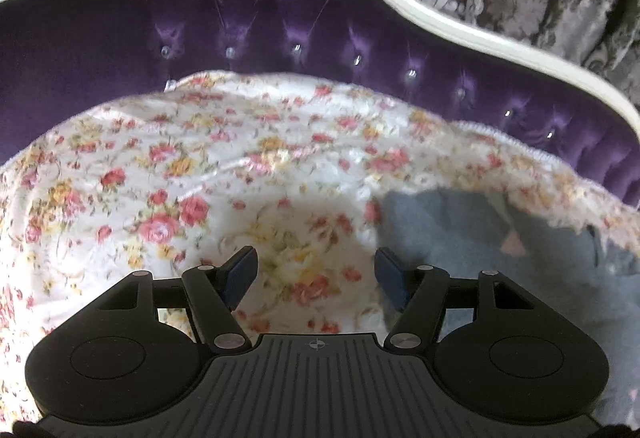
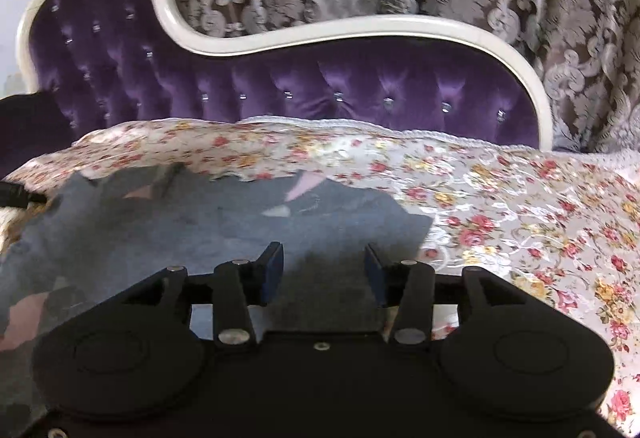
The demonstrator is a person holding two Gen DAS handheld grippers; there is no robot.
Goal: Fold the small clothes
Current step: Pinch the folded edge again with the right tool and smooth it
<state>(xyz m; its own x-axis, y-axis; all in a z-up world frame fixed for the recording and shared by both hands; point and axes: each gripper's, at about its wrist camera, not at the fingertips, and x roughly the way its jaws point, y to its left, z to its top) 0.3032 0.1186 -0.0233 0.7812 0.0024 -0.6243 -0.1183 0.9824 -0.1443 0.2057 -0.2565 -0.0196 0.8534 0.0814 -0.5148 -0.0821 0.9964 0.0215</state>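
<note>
Jaws of the left gripper (image 1: 316,270) are standing apart over floral cover (image 1: 160,174), nothing between; the grey garment (image 1: 460,230) is lying just right. The right gripper (image 2: 324,266) is gaping above that cloth, seemingly clear. Beyond, purple backrest (image 2: 360,94) is closing the far edge.

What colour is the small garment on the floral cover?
Grey-blue garment, clearest in the right wrist view.

A small grey-blue garment (image 2: 224,230) with pale pink and white patches lies spread flat, slightly rumpled, on the floral cover (image 2: 520,206) of a purple tufted sofa (image 2: 360,86).
</note>
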